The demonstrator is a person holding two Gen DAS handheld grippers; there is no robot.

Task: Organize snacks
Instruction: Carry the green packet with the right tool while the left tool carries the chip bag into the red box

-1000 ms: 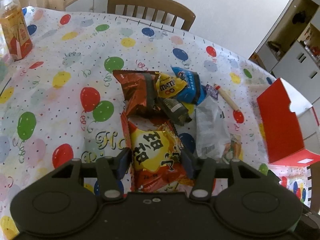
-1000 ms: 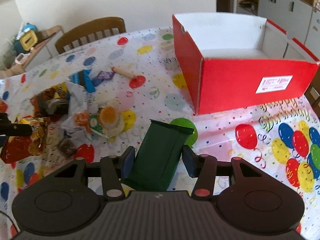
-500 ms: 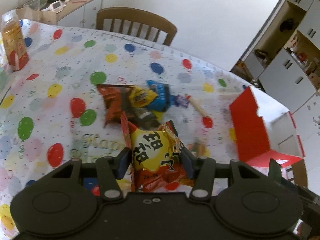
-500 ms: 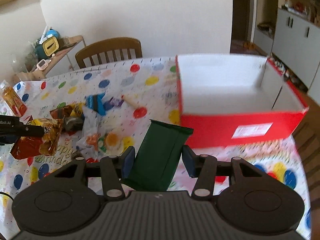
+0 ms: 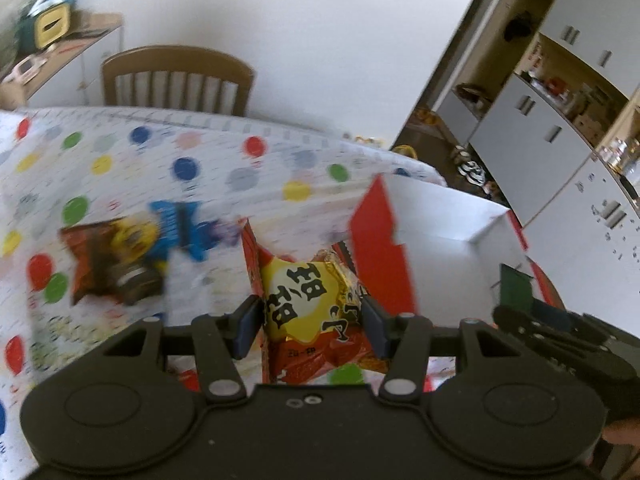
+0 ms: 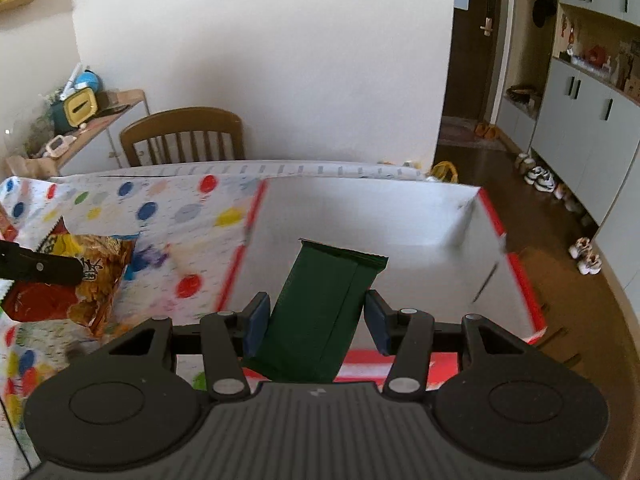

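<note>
My left gripper (image 5: pixel 311 322) is shut on a red and yellow snack bag (image 5: pixel 310 304) and holds it in the air just left of the red box (image 5: pixel 380 248). The same bag shows in the right wrist view (image 6: pixel 76 276) at the left. My right gripper (image 6: pixel 314 322) is shut on a dark green snack packet (image 6: pixel 320 308) and holds it above the red box's white inside (image 6: pixel 360 216). The green packet also shows in the left wrist view (image 5: pixel 514 288) at the right. A pile of snacks (image 5: pixel 128 256) lies on the balloon tablecloth (image 5: pixel 180 160).
A wooden chair (image 5: pixel 176 80) stands behind the table. A side shelf with a yellow and green item (image 6: pixel 76 110) is at the far left. Grey cabinets (image 6: pixel 592 120) and shoes on the floor (image 6: pixel 540 178) are to the right.
Both grippers have risen and moved toward the red box with their snacks. The green packet is now over the box opening; the red and yellow bag has come up to the box's left wall.
</note>
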